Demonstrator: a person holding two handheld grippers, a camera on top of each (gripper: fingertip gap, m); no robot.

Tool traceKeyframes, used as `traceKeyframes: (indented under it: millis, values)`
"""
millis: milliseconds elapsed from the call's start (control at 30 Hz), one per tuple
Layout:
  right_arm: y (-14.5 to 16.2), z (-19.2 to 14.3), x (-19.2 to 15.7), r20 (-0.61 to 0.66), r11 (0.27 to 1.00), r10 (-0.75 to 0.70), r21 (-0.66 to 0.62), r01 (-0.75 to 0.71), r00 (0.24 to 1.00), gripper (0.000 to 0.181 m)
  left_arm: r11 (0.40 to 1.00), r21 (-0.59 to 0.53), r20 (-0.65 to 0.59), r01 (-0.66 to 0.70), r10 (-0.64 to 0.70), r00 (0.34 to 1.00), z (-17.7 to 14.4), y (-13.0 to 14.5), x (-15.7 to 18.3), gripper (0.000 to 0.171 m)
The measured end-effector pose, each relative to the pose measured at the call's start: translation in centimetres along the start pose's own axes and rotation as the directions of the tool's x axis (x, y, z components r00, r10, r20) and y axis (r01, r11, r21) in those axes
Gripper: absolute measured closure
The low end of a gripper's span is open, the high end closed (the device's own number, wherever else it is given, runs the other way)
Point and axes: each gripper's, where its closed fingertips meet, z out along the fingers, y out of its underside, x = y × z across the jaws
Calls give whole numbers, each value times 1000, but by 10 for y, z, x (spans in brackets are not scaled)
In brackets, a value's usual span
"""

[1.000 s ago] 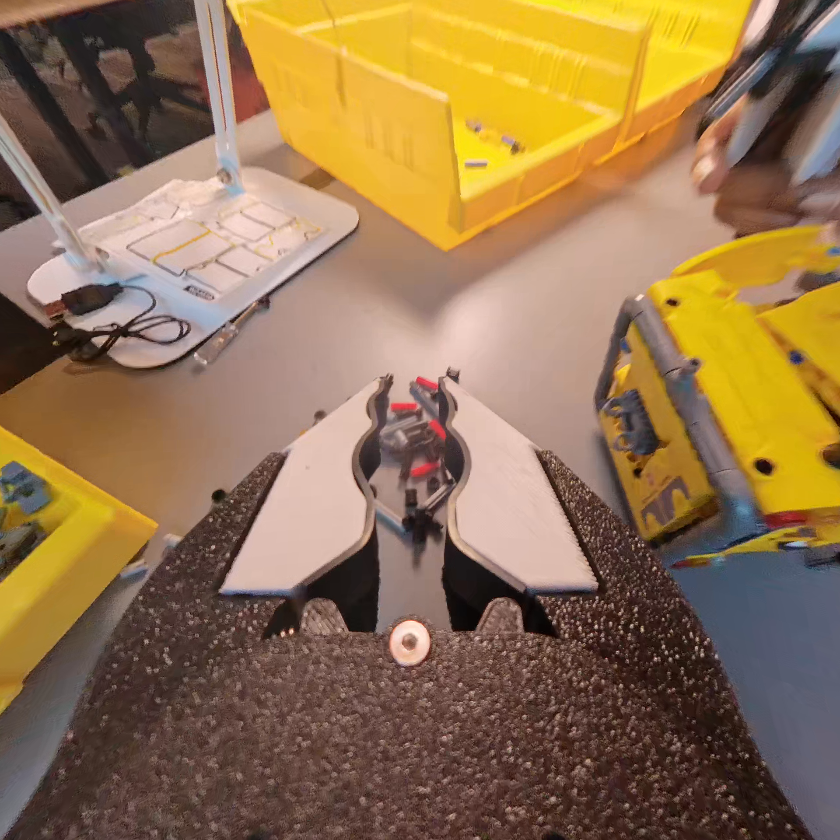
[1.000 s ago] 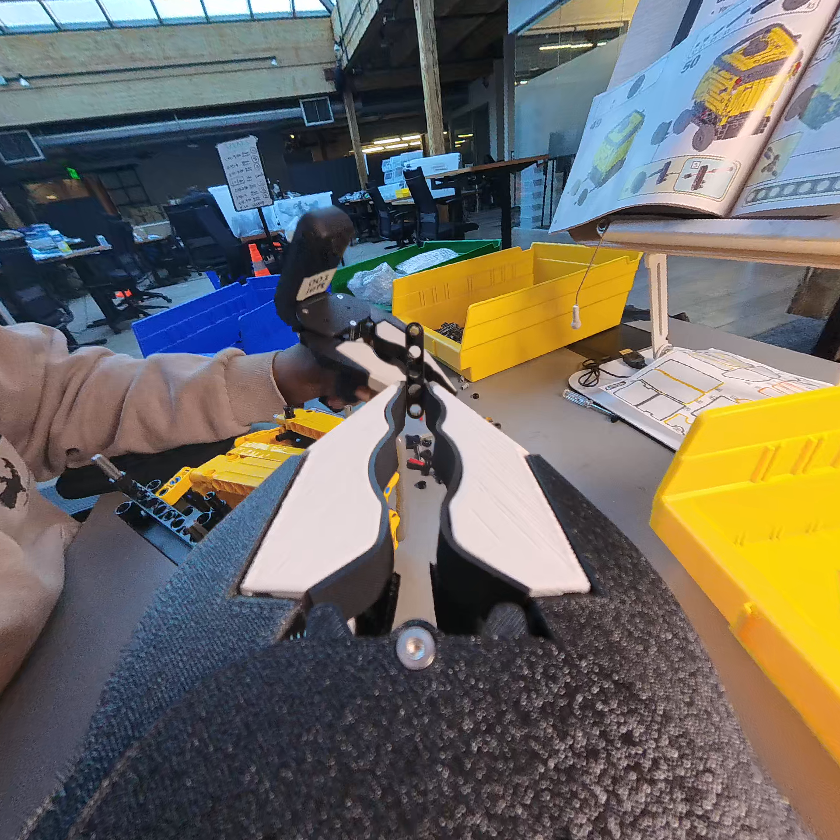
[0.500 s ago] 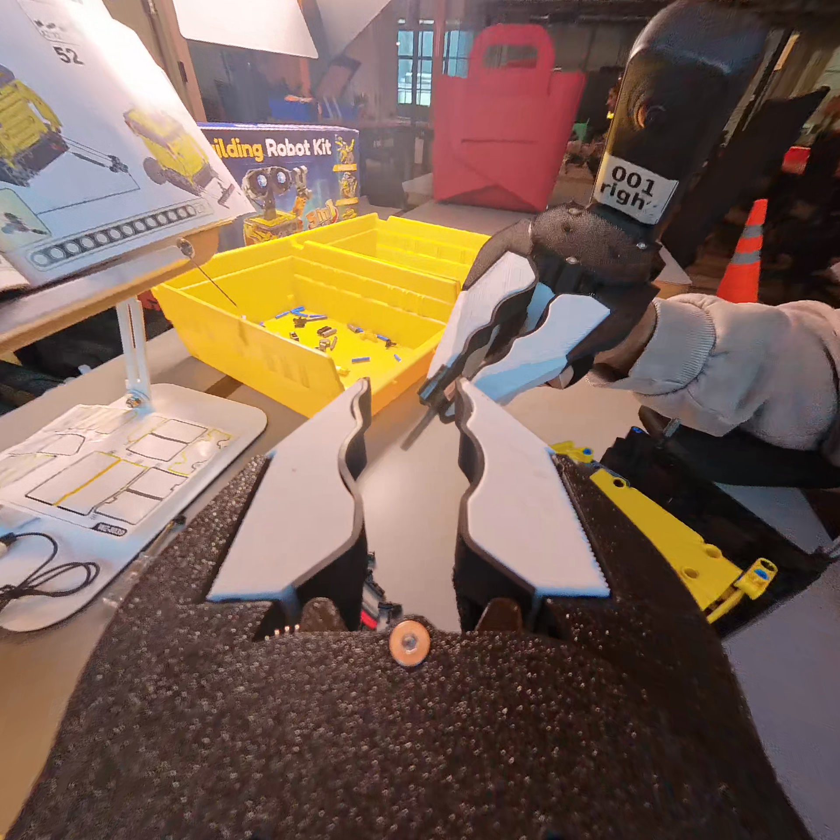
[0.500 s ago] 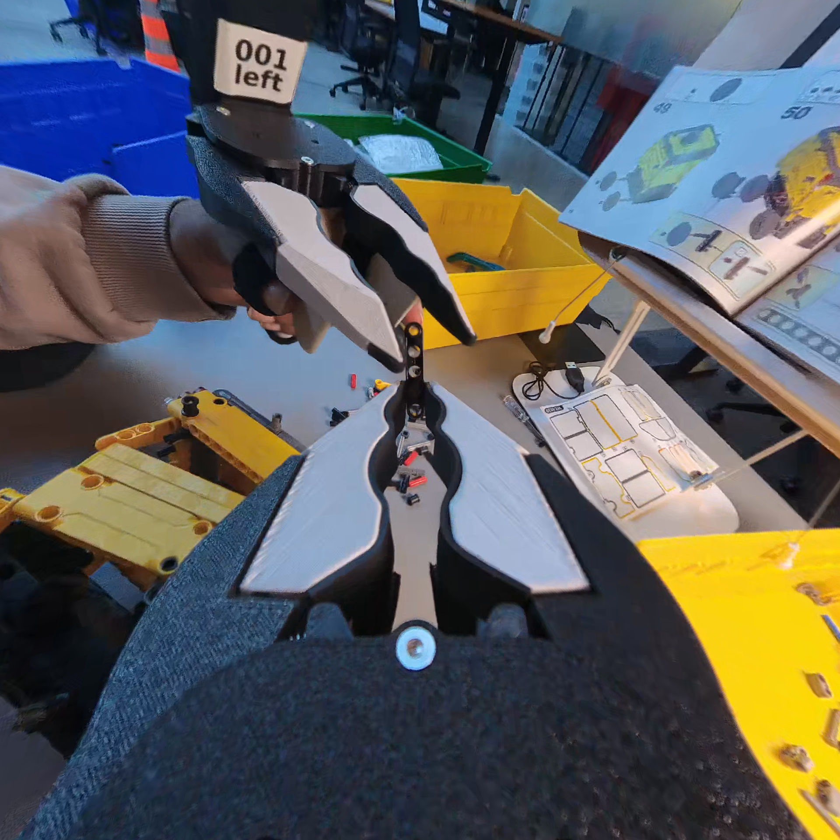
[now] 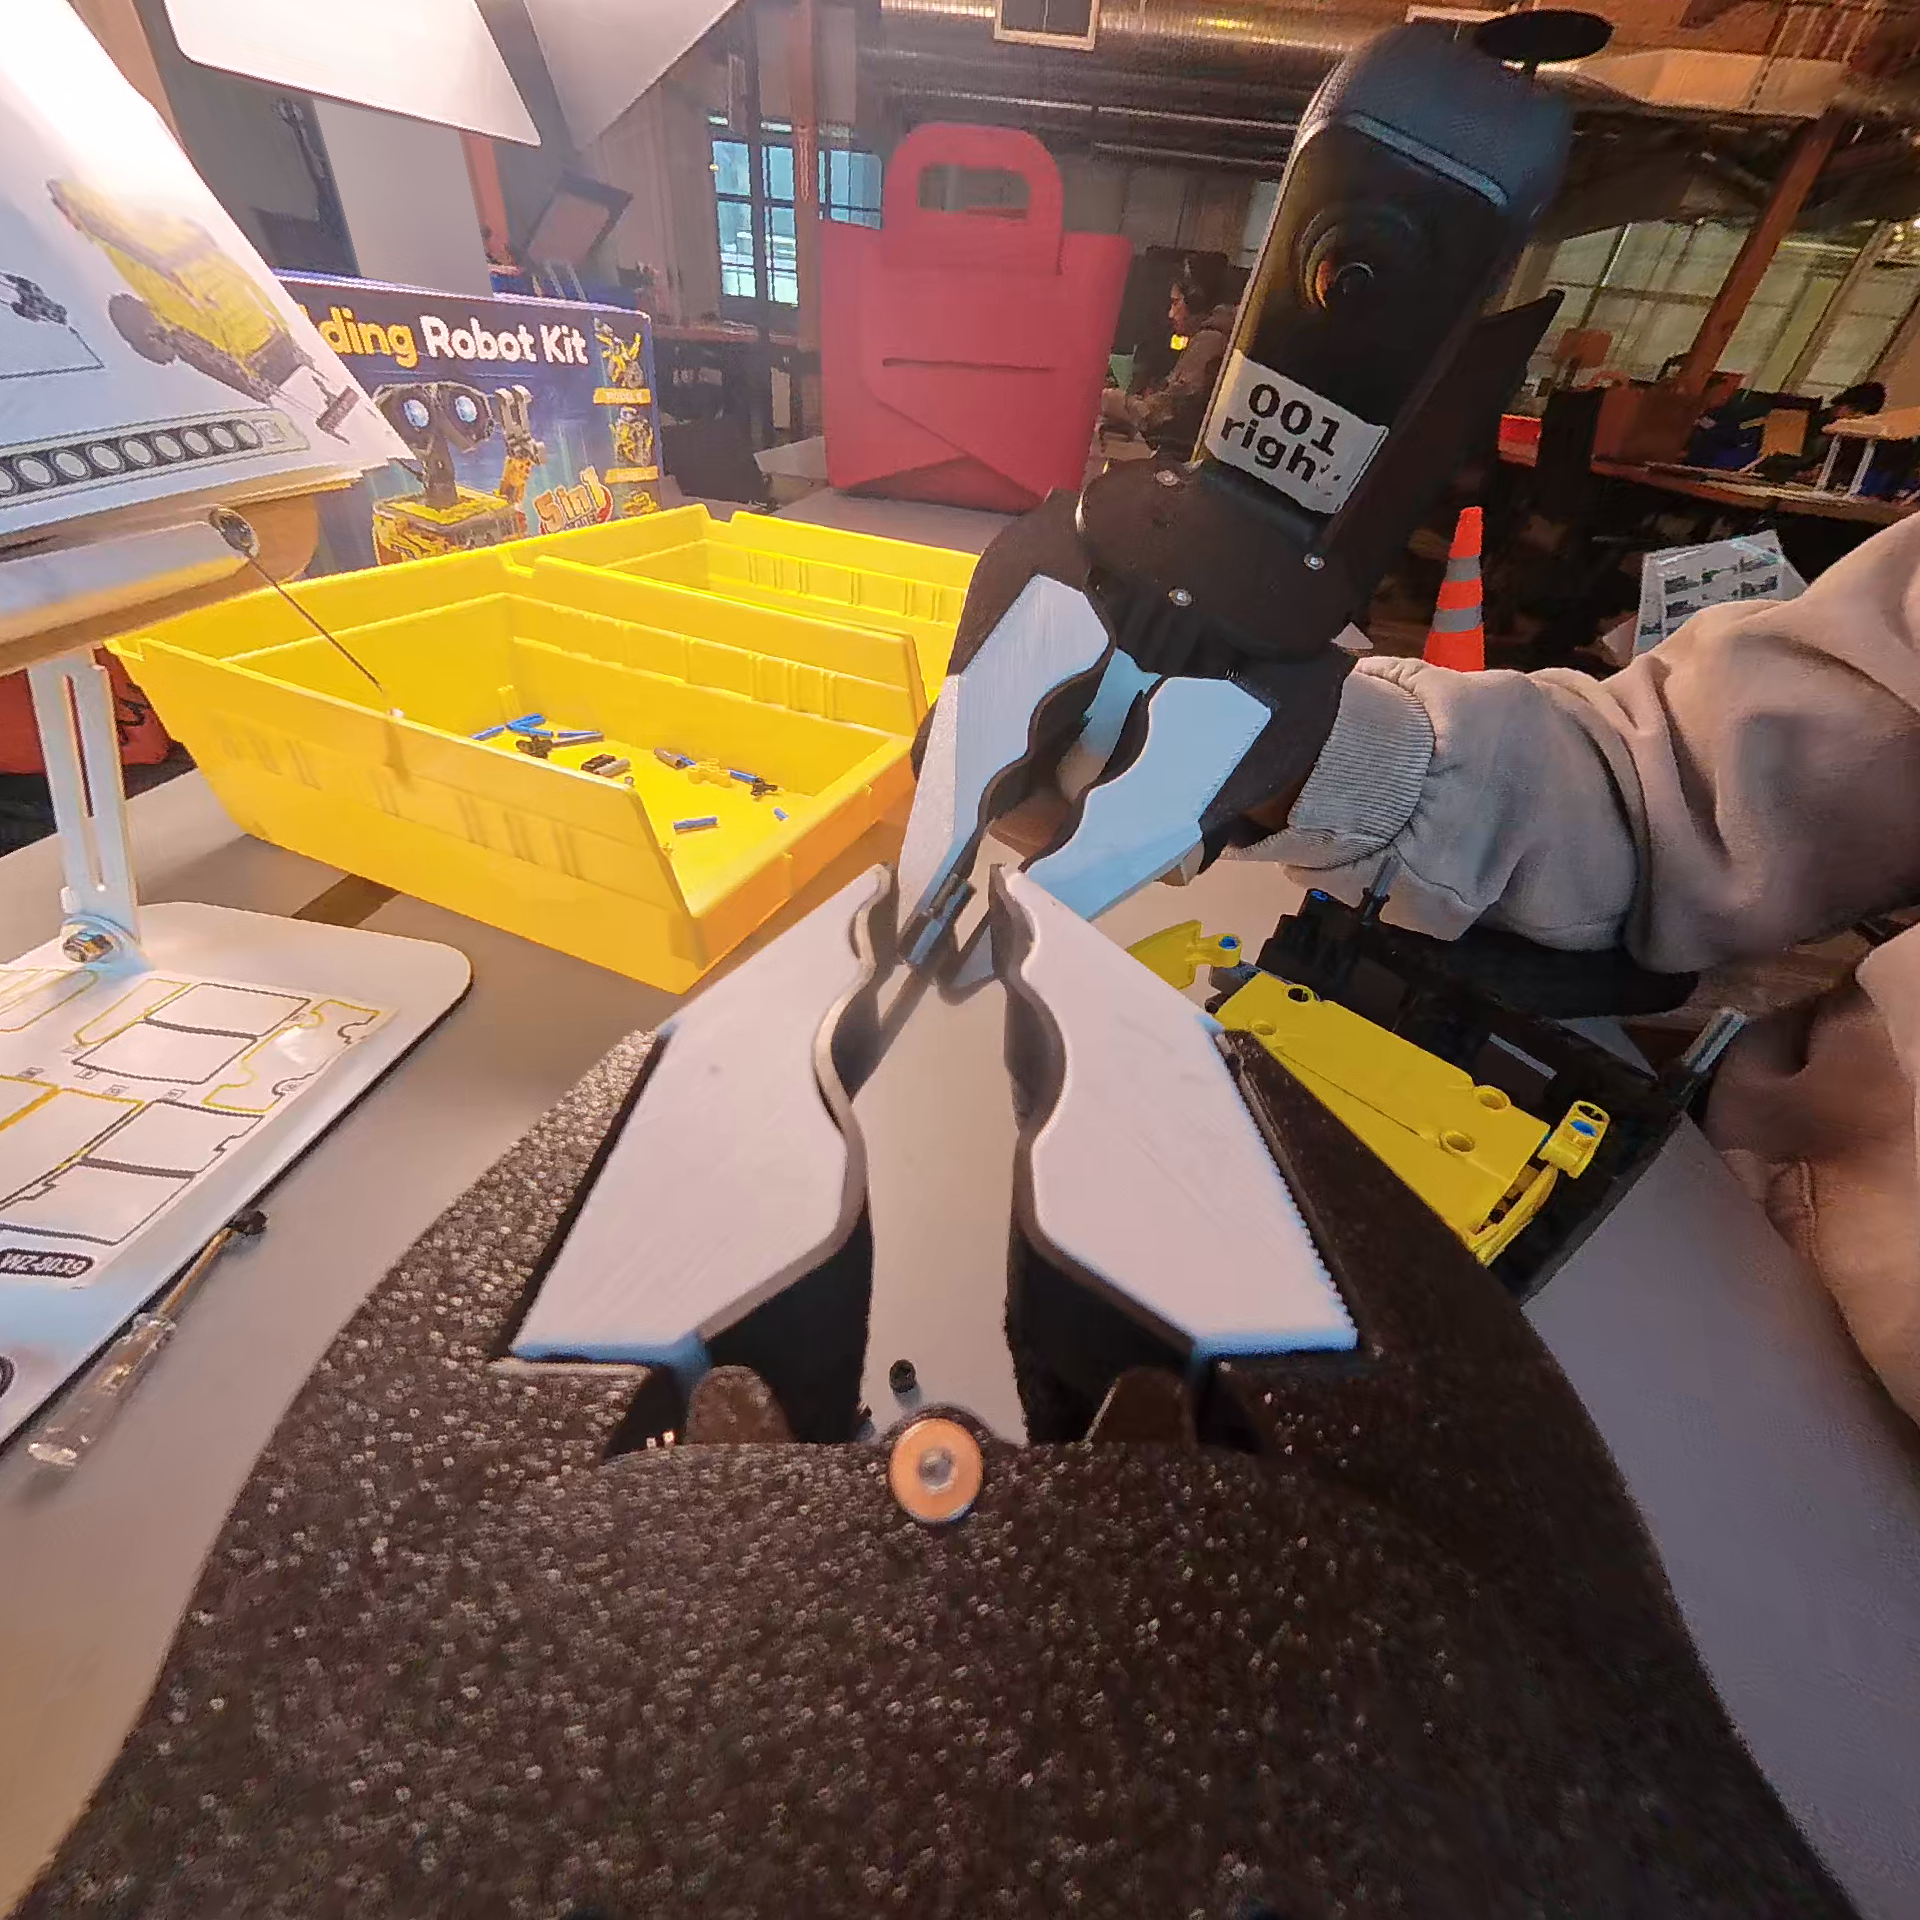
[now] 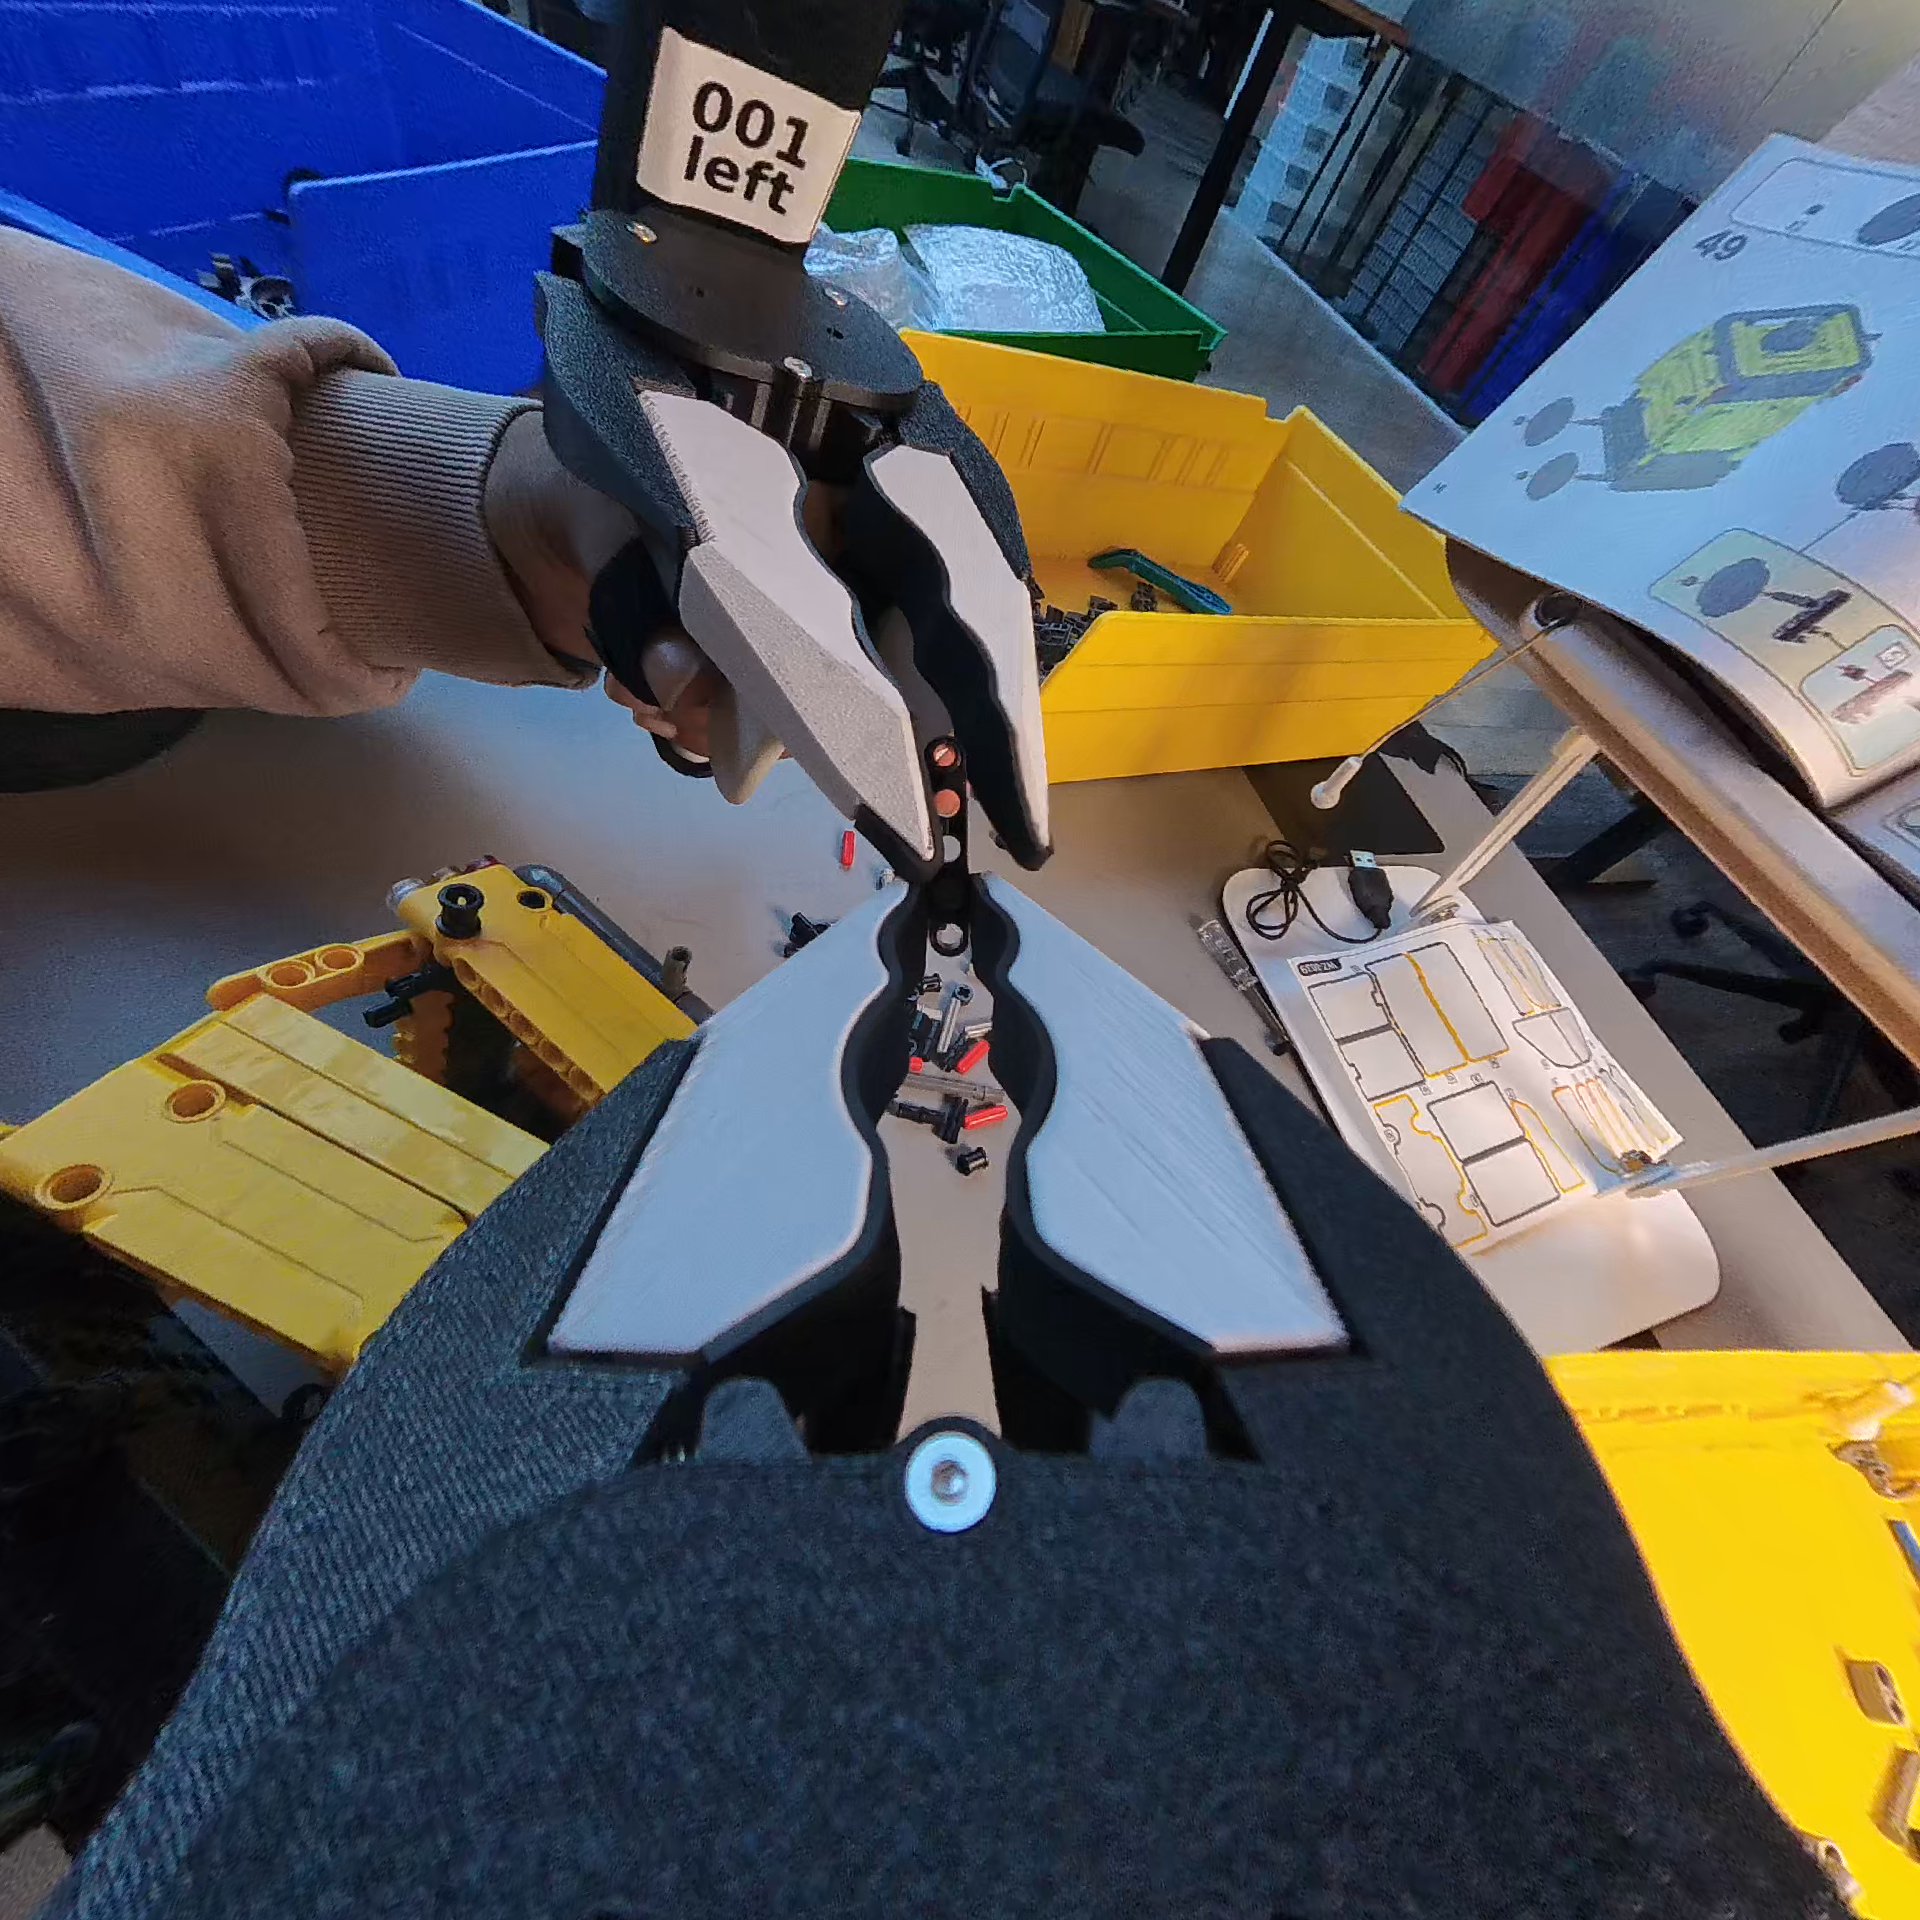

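My right gripper [image 6: 948,899] is shut on the lower end of a thin black beam with holes [image 6: 948,800] and holds it upright above the table. My left gripper [image 6: 966,847] comes down from above, and the beam's upper end stands between its fingers. In the left wrist view the beam [image 5: 928,935] lies close along the left finger of my left gripper [image 5: 940,894], with a clear gap to the other finger. That gripper is open and does not press on the beam. The right gripper [image 5: 945,935] faces it tip to tip.
A half-built yellow model [image 6: 312,1091] lies left of the grippers. Small black and red parts [image 6: 951,1091] are scattered on the table below. Yellow bins [image 5: 520,810] [image 6: 1247,675], a booklet on a stand [image 6: 1714,416], a sticker sheet [image 6: 1455,1070] and a screwdriver [image 5: 135,1340] stand around. Both grippers' tips are close together, under 4 cm apart. Both grippers' tips are roughly 25 cm from the screwdriver [image 5: 135,1340]. It turns up in the right wrist view [image 6: 1244,974] as well.
My left gripper rose from the small parts on the table to meet the right gripper. It opened wide, then narrowed around the beam's top. The right gripper kept hold of the beam.
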Motion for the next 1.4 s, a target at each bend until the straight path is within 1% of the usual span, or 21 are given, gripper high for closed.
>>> traceKeyframes:
  millis: [100, 200, 300, 400, 467, 533, 667, 733, 800, 867, 900, 933, 1000, 1067, 1133, 1233, 1400]
  values:
    - [-3, -3, -3, 23, 999, 21, 27, -22, 1000, 176, 1000, 11, -19, -13, 13, 1000, -2, -2, 5, 155]
    - [-17, -12, -5, 80, 988, 90, 119, -99, 993, 176, 999, 51, -52, -6, 9, 999, -7, -11, 12, 154]
    - [-32, -23, -6, 172, 952, 186, 210, -221, 967, 176, 996, 93, -76, -4, 11, 997, -9, -21, 19, 155]
    - [-44, -30, -9, 246, 913, 235, 275, -300, 940, 176, 992, 127, -99, -16, 29, 995, -10, -33, 27, 156]
    - [-49, -34, -10, 291, 890, 256, 302, -342, 922, 176, 988, 154, -118, -14, 32, 993, -11, -40, 32, 160]
    - [-51, -35, -12, 320, 875, 272, 311, -372, 908, 176, 982, 188, -118, -3, 26, 993, -12, -49, 32, 157]
    - [-54, -34, -14, 352, 855, 287, 324, -404, 891, 176, 984, 176, -127, -9, 31, 991, -9, -52, 33, 162]
    - [-53, -34, -13, 347, 855, 291, 324, -405, 891, 176, 989, 145, -122, -12, 30, 992, -8, -51, 32, 165]
    - [-48, -35, -9, 315, 868, 275, 325, -375, 908, 175, 995, 103, -102, -15, 26, 994, -6, -48, 29, 164]
    - [-48, -41, -5, 298, 877, 249, 335, -345, 922, 158, 997, 61, -101, -37, 43, 994, -7, -43, 30, 164]
    - [-48, -46, -3, 303, 876, 243, 339, -342, 922, 155, 998, 38, -103, -51, 54, 993, -8, -41, 31, 164]
    - [-51, -51, -1, 309, 871, 236, 354, -341, 921, 155, 998, 14, -103, -68, 69, 992, -7, -37, 32, 164]
    - [-56, -59, -3, 329, 864, 199, 386, -323, 923, 161, 996, -7, -121, -85, 83, 989, -4, -34, 37, 164]
    - [-52, -58, -10, 327, 892, 153, 360, -273, 932, 163, 997, -9, -144, -80, 78, 987, -1, -31, 41, 164]
    - [-49, -53, -15, 325, 908, 129, 341, -243, 937, 167, 995, -34, -147, -89, 83, 986, 4, -25, 42, 164]
    - [-47, -50, -19, 339, 906, 131, 340, -251, 932, 177, 995, -47, -158, -92, 84, 984, 7, -20, 44, 164]
    - [-46, -51, -18, 342, 905, 141, 336, -261, 929, 176, 997, -22, -165, -68, 63, 984, 7, -23, 45, 164]
